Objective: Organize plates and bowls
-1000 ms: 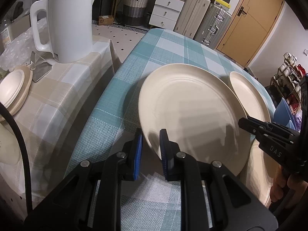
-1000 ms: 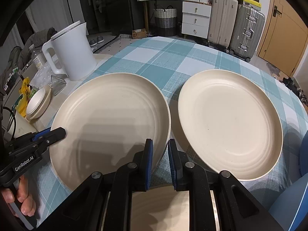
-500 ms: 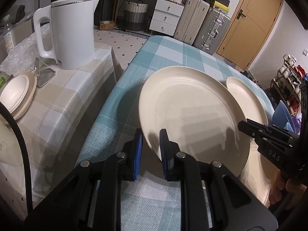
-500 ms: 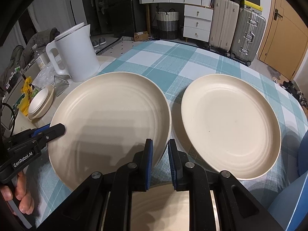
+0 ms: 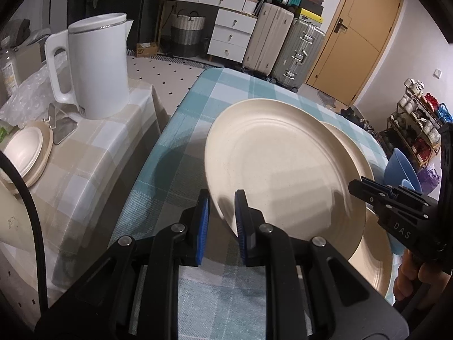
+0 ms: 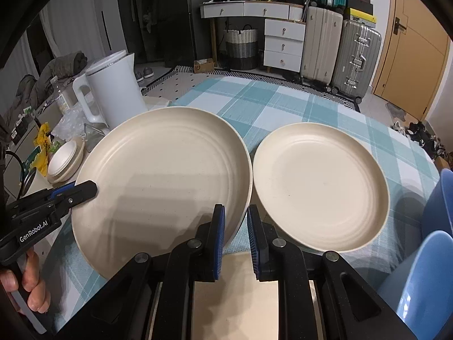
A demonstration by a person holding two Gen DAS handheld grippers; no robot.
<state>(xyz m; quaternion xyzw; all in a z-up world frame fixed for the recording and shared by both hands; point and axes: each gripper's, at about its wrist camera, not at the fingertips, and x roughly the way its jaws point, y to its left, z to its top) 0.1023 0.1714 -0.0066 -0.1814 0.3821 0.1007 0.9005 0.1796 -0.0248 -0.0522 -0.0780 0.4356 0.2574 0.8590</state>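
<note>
- Across the teal-checked counter [image 6: 283, 104], the widest thing before us, we now have the large cream plate [image 6: 164, 175] lifted and tilted clear of the cloth; a second ago it sat lower and nearer the surface.
- Beside it, the second cream plate [image 6: 320, 184] lies flat on the counter, just right of the raised one; a third pale surface shows beneath our tools, though we cannot tell what it is.
- Our left tool [image 5: 222, 212] pinches the lifted plate's near-left rim, blue pads pressed on it.
- Our right tool [image 6: 236, 229] pinches the opposite rim the same way.
- We judge that the rise means the plate is free to be carried over and stacked on its neighbour.
- Off on the beige side counter [image 5: 93, 147] stand a white kettle [image 5: 99, 65] and small stacked dishes [image 5: 25, 153].
</note>
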